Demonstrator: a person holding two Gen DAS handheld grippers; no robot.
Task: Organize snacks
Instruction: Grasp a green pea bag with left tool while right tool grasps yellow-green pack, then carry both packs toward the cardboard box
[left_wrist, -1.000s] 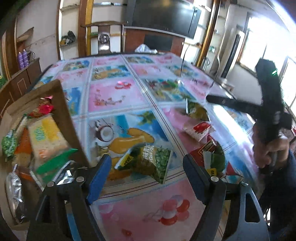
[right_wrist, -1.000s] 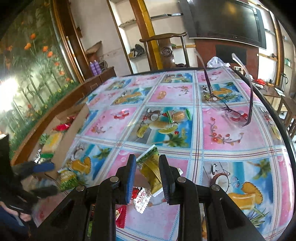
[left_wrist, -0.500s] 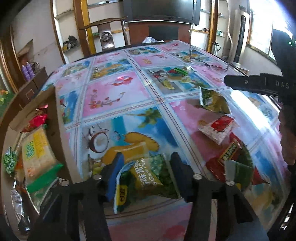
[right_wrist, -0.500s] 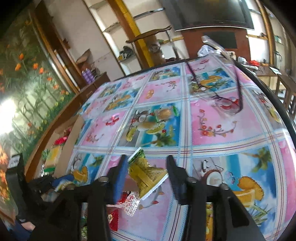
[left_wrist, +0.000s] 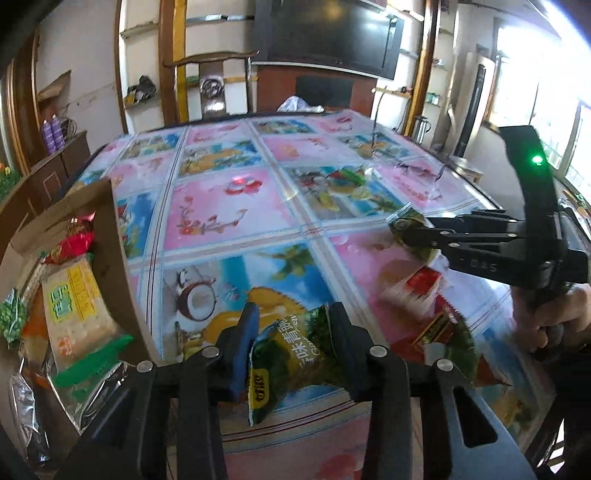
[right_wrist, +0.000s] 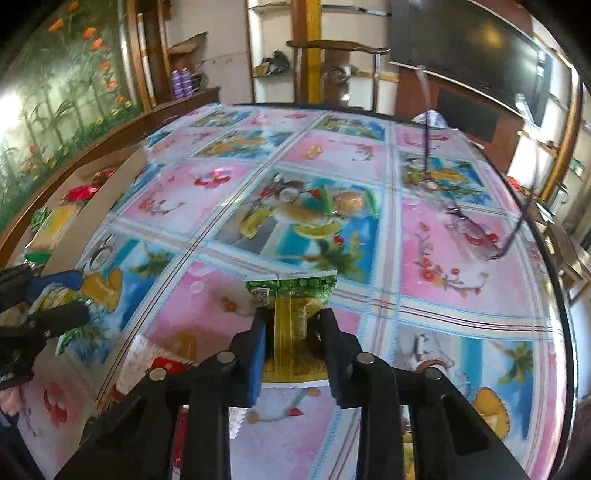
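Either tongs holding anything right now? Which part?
Both. Left tongs pinch the green pea packet across its middle; right tongs pinch the yellow-green packet across its lower body.

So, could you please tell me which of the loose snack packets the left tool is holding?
The left tool holds the green pea-print packet with the yellow corner, clamped between its fingers; the red and white packet lies loose on the table.
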